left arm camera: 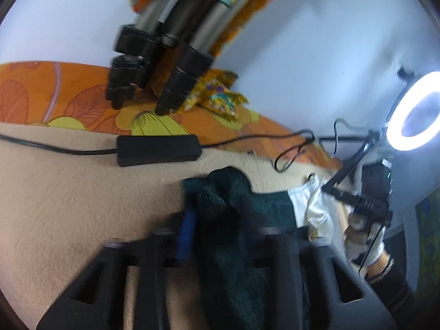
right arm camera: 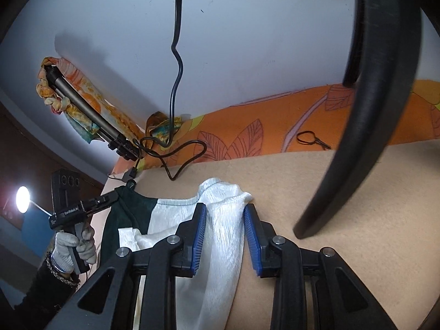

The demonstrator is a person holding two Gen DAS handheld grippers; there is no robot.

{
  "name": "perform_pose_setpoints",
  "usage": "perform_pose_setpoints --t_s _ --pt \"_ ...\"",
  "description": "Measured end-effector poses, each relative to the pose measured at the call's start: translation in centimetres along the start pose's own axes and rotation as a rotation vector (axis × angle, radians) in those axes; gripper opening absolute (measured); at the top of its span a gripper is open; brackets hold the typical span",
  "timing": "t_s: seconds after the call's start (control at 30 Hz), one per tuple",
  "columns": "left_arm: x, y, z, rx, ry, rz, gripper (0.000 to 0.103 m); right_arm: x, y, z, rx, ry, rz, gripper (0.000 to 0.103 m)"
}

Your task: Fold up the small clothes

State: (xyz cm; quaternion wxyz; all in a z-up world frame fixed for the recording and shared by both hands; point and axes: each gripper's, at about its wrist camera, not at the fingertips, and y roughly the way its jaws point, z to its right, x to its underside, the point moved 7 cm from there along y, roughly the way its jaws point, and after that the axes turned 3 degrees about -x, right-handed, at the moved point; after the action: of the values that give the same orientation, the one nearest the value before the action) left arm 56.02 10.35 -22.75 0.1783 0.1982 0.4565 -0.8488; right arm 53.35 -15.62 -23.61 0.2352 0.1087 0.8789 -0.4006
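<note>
Beige carpet-like surface (right arm camera: 343, 192) fills the near ground, with an orange flowered cloth (right arm camera: 247, 134) along its far edge against a pale wall. On it lies 1 small garment (right arm camera: 170, 214), half dark green, half white. The left tongs (left arm camera: 220, 233) are clamped on its green part (left arm camera: 242, 209), which bunches up between the blurred pads. The right tongs (right arm camera: 224, 236) stand apart, their 2 blue pads on either side of a raised white fold (right arm camera: 225, 220). A black power block (left arm camera: 158, 150) sits far left; a ring light (left arm camera: 415, 110) glows right.
</note>
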Motion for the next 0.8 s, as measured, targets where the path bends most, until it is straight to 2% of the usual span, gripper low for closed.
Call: perform_pose_setpoints --t_s 0.07,0.17,0.53,0.8 --pt "0.1 0.1 0.4 -0.011 0.023 0.005 0.004 0.1 0.4 -0.3 0.019 -0.021 -0.011 0.010" --pt "-0.1 -0.4 0.9 0.001 0.034 0.027 0.003 0.0 0.3 -0.8 0.038 -0.044 0.000 0.003" --pt "0.2 -3.7 4.2 0.025 0.105 0.071 0.002 -0.8 -4.1 -4.5 0.004 -0.117 0.063 0.002" --pt "1.4 -7.0 7.0 0.043 0.146 0.103 0.002 0.3 -7.8 -7.4 -0.032 -0.146 0.091 0.002"
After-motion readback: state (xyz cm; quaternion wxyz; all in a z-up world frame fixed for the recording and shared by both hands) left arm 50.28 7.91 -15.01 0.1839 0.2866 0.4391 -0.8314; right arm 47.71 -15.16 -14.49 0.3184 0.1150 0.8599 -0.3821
